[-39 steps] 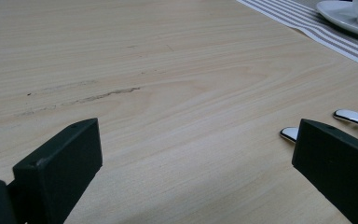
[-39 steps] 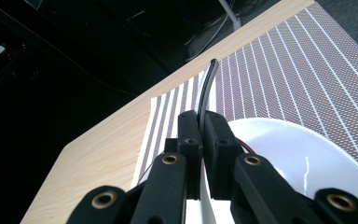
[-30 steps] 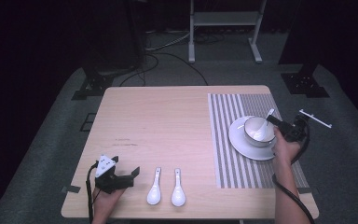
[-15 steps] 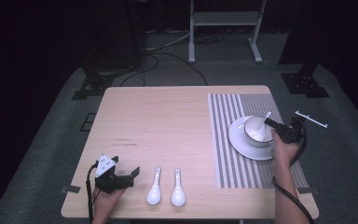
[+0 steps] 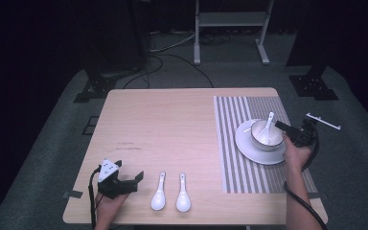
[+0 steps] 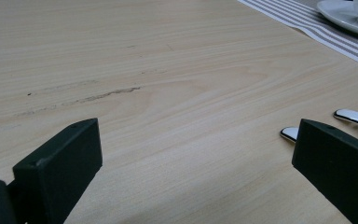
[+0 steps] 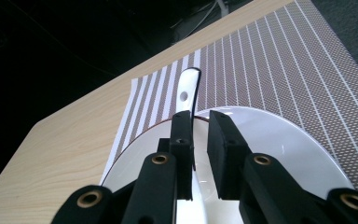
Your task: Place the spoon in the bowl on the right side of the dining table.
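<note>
A white spoon (image 5: 269, 122) leans in a white bowl (image 5: 266, 137) on a white plate (image 5: 249, 148), all on the striped placemat (image 5: 234, 163). My right gripper (image 5: 279, 125) reaches in from the right at the bowl's rim. In the right gripper view its jaws stand a narrow gap apart (image 7: 199, 117). The spoon's handle (image 7: 188, 88) runs along the left jaw, with a gap to the right jaw. Two more white spoons (image 5: 158, 194) (image 5: 183, 192) lie side by side near the front edge. Just left of them my left gripper (image 5: 135, 181) rests wide open and holds nothing (image 6: 193, 129).
The wooden table (image 5: 172, 124) is bare across its middle and back. The placemat (image 7: 270, 60) covers the right part. In the left gripper view the two spoon handles (image 6: 354, 115) (image 6: 289, 134) lie beside the right jaw. A small white part (image 5: 323, 120) lies on the floor right of the table.
My right gripper has shifted slightly at the bowl's rim, and the spoon's handle has tipped a little to the left. The left gripper and the two front spoons have not moved.
</note>
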`<control>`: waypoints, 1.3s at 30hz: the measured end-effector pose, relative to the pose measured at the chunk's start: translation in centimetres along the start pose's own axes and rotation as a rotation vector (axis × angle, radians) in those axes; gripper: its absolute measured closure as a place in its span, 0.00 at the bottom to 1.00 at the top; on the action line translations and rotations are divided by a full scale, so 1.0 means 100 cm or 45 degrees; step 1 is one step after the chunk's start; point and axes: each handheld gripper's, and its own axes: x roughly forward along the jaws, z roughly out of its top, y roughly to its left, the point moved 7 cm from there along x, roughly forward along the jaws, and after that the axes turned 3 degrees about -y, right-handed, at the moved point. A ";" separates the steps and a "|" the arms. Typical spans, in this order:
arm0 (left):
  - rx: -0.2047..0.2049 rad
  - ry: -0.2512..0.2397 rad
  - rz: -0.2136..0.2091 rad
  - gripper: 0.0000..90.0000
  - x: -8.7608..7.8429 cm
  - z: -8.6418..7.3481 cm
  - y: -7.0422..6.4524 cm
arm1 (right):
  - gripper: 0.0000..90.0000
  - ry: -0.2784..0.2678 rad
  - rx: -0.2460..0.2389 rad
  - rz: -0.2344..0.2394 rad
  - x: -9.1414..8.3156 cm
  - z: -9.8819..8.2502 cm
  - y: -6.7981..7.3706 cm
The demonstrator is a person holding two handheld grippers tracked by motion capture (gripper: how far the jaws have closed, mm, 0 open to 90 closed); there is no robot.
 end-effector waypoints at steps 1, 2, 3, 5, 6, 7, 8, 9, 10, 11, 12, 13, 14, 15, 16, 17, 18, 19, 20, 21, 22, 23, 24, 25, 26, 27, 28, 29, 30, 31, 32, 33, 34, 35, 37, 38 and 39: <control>0.000 0.000 0.000 0.00 0.000 0.000 0.000 | 0.88 0.004 0.003 0.008 0.000 0.000 0.000; 0.000 0.000 0.000 0.00 0.000 0.000 0.000 | 0.88 0.004 0.003 0.008 0.000 0.000 0.000; 0.000 0.000 0.001 0.00 0.000 0.000 0.000 | 0.87 0.005 0.007 0.021 0.000 -0.001 0.001; -0.002 -0.002 0.001 0.00 0.000 0.000 0.000 | 0.86 0.004 0.011 0.027 0.000 -0.001 0.001; -0.002 -0.002 0.001 0.00 0.000 0.000 0.000 | 0.86 0.004 0.011 0.027 0.000 -0.001 0.001; -0.003 -0.003 0.001 0.00 0.000 0.000 0.000 | 0.84 0.005 0.011 0.032 0.000 -0.001 0.001; -0.003 -0.002 0.001 0.00 0.000 0.000 0.000 | 0.83 0.004 0.013 0.039 -0.001 -0.001 0.001; -0.004 -0.003 0.001 0.00 0.000 0.000 0.000 | 0.81 0.006 0.015 0.041 -0.001 -0.002 0.001; -0.004 -0.003 0.001 0.00 0.000 0.000 0.000 | 0.80 0.008 0.017 0.045 -0.001 -0.002 0.001; -0.002 -0.002 0.002 0.00 0.000 0.000 0.000 | 0.79 0.008 0.024 0.053 -0.002 -0.002 0.001; -0.002 -0.002 0.002 0.00 0.000 0.000 0.000 | 0.79 0.008 0.024 0.053 -0.002 -0.002 0.001; 0.000 0.000 0.002 0.00 0.000 0.000 0.000 | 0.77 0.009 0.031 0.070 -0.002 -0.003 0.002; 0.000 0.000 0.002 0.00 0.000 0.000 0.000 | 0.77 0.009 0.031 0.070 -0.002 -0.003 0.002; 0.000 0.001 0.002 0.00 0.000 0.000 0.000 | 0.75 0.005 0.039 0.090 -0.003 -0.003 0.003; 0.000 0.001 0.002 0.00 0.000 0.000 0.000 | 0.75 0.005 0.039 0.090 -0.003 -0.003 0.003; 0.000 0.001 0.003 0.00 0.000 0.000 0.000 | 0.73 0.004 0.048 0.113 -0.005 -0.003 0.004; 0.000 0.001 0.003 0.00 0.000 0.000 0.000 | 0.73 0.004 0.048 0.113 -0.005 -0.003 0.004; 0.000 0.001 0.002 0.00 0.000 0.000 0.000 | 0.73 0.002 0.053 0.134 -0.006 -0.004 0.005; 0.000 0.001 0.002 0.00 0.000 0.000 0.000 | 0.73 0.002 0.053 0.134 -0.006 -0.004 0.005; -0.001 0.002 0.002 0.00 0.000 0.000 0.000 | 0.72 -0.002 0.055 0.146 -0.008 -0.004 0.005; -0.002 0.000 0.002 0.00 0.000 0.000 0.000 | 0.70 -0.002 0.057 0.151 -0.008 -0.005 0.005; -0.002 0.000 0.002 0.00 0.000 0.000 0.000 | 0.68 0.001 0.055 0.155 -0.009 -0.005 0.005; -0.002 0.000 0.002 0.00 0.000 0.000 0.000 | 0.68 0.001 0.055 0.155 -0.009 -0.005 0.005; -0.003 0.001 0.003 0.00 0.000 0.000 0.000 | 0.66 0.002 0.054 0.167 -0.010 -0.006 0.006; -0.003 0.001 0.003 0.00 0.000 0.000 0.000 | 0.65 0.004 0.055 0.174 -0.010 -0.007 0.006; -0.004 0.000 0.003 0.00 0.000 0.000 0.000 | 0.64 0.006 0.052 0.182 -0.011 -0.007 0.007; -0.004 0.000 0.003 0.00 0.000 0.000 0.000 | 0.64 0.006 0.052 0.182 -0.011 -0.007 0.007; -0.002 0.001 0.005 0.00 0.000 0.000 0.000 | 0.62 0.011 0.049 0.192 -0.012 -0.008 0.009; -0.002 0.001 0.005 0.00 0.000 0.000 0.000 | 0.62 0.011 0.049 0.192 -0.012 -0.008 0.009; -0.003 0.001 0.005 0.00 0.000 0.000 0.000 | 0.59 0.017 0.047 0.206 -0.012 -0.009 0.010; -0.003 0.001 0.005 0.00 0.000 0.000 0.000 | 0.59 0.017 0.047 0.206 -0.012 -0.009 0.010; -0.002 0.000 0.006 0.00 0.000 0.000 0.000 | 0.56 0.024 0.057 0.219 -0.013 -0.009 0.013; -0.002 -0.001 0.007 0.00 0.000 0.000 0.000 | 0.55 0.025 0.052 0.227 -0.013 -0.009 0.014; -0.002 -0.002 0.007 0.00 0.000 0.000 0.000 | 0.55 0.027 0.053 0.236 -0.013 -0.009 0.016; -0.003 -0.002 0.008 0.00 0.000 0.000 0.000 | 0.51 0.034 0.046 0.249 -0.013 -0.009 0.019; -0.003 -0.002 0.008 0.00 0.000 0.000 0.000 | 0.51 0.034 0.046 0.249 -0.013 -0.009 0.019; -0.003 -0.001 0.009 0.00 0.000 0.000 0.000 | 0.44 0.037 0.047 0.259 -0.013 -0.009 0.022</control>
